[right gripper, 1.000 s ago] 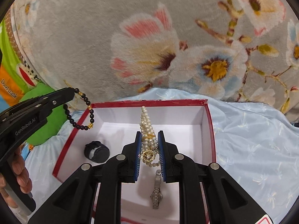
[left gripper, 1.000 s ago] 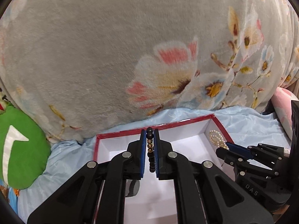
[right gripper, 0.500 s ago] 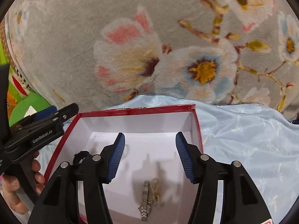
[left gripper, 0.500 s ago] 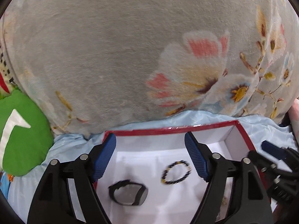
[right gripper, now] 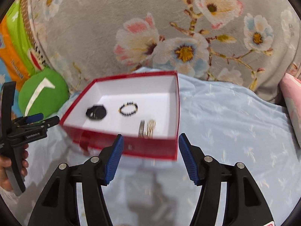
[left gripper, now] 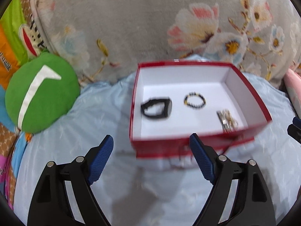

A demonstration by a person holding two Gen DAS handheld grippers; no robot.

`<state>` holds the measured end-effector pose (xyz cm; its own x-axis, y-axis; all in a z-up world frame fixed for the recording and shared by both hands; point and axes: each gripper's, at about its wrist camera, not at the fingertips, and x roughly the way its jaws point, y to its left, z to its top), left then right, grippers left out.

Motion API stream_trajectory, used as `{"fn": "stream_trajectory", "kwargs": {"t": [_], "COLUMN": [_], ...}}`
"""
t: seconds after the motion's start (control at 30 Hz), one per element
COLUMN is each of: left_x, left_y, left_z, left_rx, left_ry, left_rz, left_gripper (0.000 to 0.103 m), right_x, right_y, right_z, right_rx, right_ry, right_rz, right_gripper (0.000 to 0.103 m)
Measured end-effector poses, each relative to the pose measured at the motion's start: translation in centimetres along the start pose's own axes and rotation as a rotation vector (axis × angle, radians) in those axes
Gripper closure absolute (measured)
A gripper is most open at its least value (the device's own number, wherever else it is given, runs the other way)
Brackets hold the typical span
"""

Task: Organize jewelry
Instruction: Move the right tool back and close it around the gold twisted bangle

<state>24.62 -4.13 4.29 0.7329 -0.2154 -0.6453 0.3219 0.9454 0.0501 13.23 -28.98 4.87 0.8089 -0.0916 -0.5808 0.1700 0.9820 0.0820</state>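
Note:
A red box with a white inside [left gripper: 180, 141] [right gripper: 131, 148] sits on light blue bedding. In it lie a black watch [left gripper: 157, 108] [right gripper: 96, 112], a black bead bracelet [left gripper: 195, 100] [right gripper: 128, 109], and a metal watch beside a pearl necklace [left gripper: 227, 120] [right gripper: 147, 129]. My left gripper [left gripper: 151, 157] is open and empty, in front of the box. My right gripper [right gripper: 151, 157] is open and empty, in front of the box's near wall. The left gripper also shows at the left edge of the right wrist view [right gripper: 35, 126].
A grey floral blanket [left gripper: 150, 18] [right gripper: 169, 28] rises behind the box. A green round cushion [left gripper: 41, 92] [right gripper: 43, 92] lies to the left. A pink pillow [right gripper: 291, 103] is at the right edge.
Both grippers opened, dropping the bead bracelet and the pearl necklace into the box, then pulled back and up, out of the box.

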Motion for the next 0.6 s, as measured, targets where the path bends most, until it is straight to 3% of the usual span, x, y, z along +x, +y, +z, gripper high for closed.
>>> {"fn": "stream_trajectory", "kwargs": {"t": [0.2, 0.37, 0.6], "left_x": [-3.2, -3.9, -5.3], "left_y": [-0.1, 0.1, -1.2], "left_z": [-6.6, -10.7, -15.1], "left_rx": [-0.008, -0.083, -0.084], "left_ry": [0.050, 0.127, 0.180], "left_rz": [-0.031, -0.093, -0.106], "left_gripper": [0.023, 0.023, 0.023], "right_x": [-3.2, -4.3, -4.9], "right_y": [1.6, 2.6, 4.4], "right_z": [-6.3, -11.0, -14.5], "right_rx": [-0.026, -0.037, -0.022], "right_ry": [0.069, 0.142, 0.185], "right_rz": [-0.020, -0.027, 0.008], "right_gripper": [0.043, 0.043, 0.043]}}
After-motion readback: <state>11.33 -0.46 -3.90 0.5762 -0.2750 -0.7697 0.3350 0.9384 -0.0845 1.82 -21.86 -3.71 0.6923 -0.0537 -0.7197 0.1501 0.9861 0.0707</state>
